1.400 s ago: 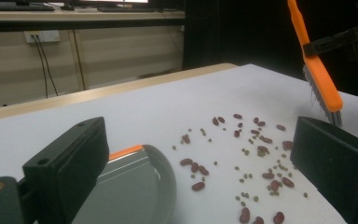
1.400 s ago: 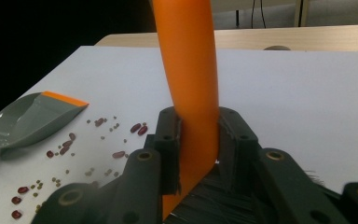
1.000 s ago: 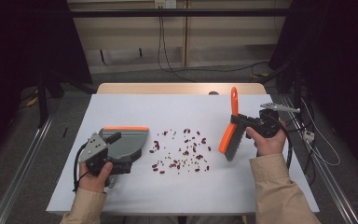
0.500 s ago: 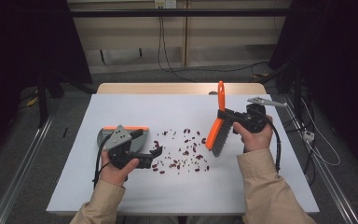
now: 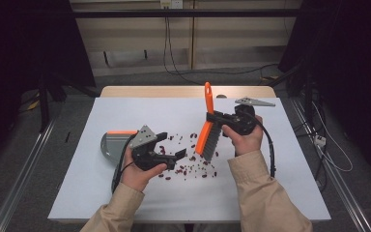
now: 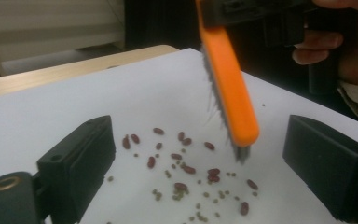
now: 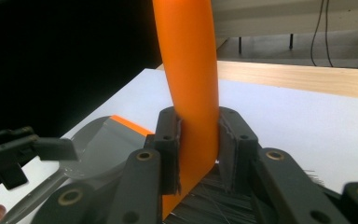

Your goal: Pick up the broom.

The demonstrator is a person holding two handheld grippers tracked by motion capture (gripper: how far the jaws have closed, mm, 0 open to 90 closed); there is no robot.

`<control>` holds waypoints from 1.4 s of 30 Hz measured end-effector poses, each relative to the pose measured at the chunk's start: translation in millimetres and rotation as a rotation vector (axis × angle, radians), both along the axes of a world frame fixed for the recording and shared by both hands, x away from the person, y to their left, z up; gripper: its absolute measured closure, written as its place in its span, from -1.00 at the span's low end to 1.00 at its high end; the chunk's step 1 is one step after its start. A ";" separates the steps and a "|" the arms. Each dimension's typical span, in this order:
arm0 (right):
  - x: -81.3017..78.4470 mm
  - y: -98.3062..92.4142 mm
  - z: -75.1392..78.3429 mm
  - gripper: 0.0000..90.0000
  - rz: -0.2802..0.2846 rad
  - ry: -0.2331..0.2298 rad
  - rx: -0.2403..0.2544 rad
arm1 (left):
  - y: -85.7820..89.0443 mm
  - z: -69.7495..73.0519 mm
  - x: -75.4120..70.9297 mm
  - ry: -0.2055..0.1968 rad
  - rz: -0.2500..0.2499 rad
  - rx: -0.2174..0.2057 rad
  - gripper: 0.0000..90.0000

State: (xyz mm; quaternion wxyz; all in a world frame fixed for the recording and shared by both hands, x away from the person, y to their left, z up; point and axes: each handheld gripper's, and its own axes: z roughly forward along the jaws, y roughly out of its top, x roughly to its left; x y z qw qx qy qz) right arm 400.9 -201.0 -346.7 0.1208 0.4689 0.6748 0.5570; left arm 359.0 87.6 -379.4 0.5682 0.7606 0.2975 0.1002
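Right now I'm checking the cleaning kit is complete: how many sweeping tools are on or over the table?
2. A brush clamped in the right gripper, tilted over the scattered beans. A dustpan lies flat on the table behind the left gripper.

brush [image 5: 206,135]: smooth orange plastic back and handle, slight sheen; dark grey bristles, fine and stiff-looking
dustpan [image 5: 110,145]: grey plastic, matt, with orange plastic edge strip
beans [image 6: 184,164]: dark red, smooth, faint gloss; small greenish grains among them, dull
bench [image 5: 280,159]: white top, flat matt, paper-like; bare pale wood at far edge
left tongs [image 6: 205,172]: black matt plastic, brass-coloured metal rivet
right tongs [image 7: 199,149]: black matt plastic, pads ribbed
sleeves [image 5: 265,203]: beige woven cloth
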 end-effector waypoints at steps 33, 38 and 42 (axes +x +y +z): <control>6.0 42.0 1.9 0.58 0.068 -0.021 -0.033 | -24.0 -18.3 16.3 0.115 0.055 0.062 0.57; 6.2 43.3 3.0 0.57 0.072 -0.020 -0.002 | -22.2 -14.5 12.4 0.079 0.084 0.077 0.57; 4.9 45.7 3.1 0.31 0.065 -0.028 0.000 | -17.3 -13.5 12.1 0.062 0.125 0.086 0.57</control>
